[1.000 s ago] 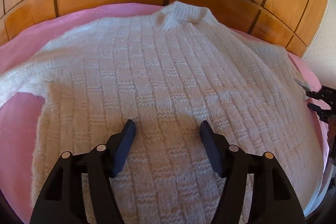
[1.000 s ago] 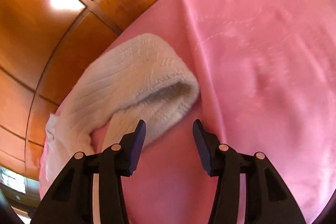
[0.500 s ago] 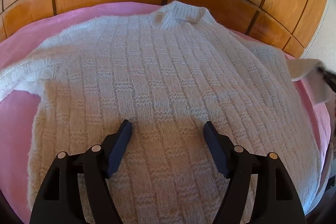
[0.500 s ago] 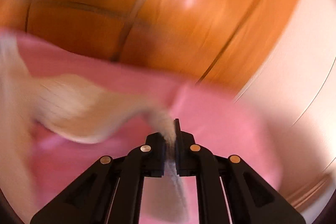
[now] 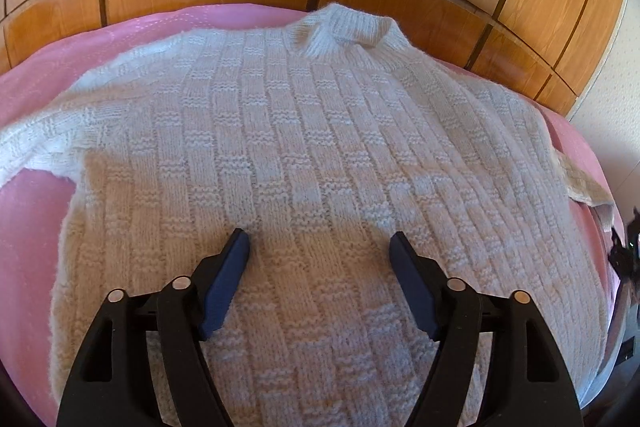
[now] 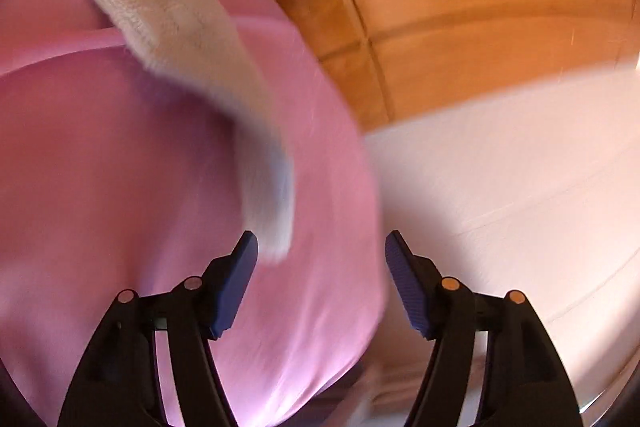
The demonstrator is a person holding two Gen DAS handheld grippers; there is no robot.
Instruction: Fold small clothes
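Sleeve (image 6: 188,39) just off my right tool (image 6: 320,259), running up-left toward the sweater (image 5: 304,163) body.

Right tool: jaws have just been opening, released, cuff tip beside the left pad, not pinched. Left tool (image 5: 320,251): spread wide, empty, over the lower chest; sweater flat on the pink bed (image 5: 32,227), collar far. Right hand is nearer the sleeve. Left view shows the whole layout; right view, blurred, only sleeve and bed edge.

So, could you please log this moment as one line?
sweater: flat on pink cover | left tool: open | right tool: just opened, sleeve released
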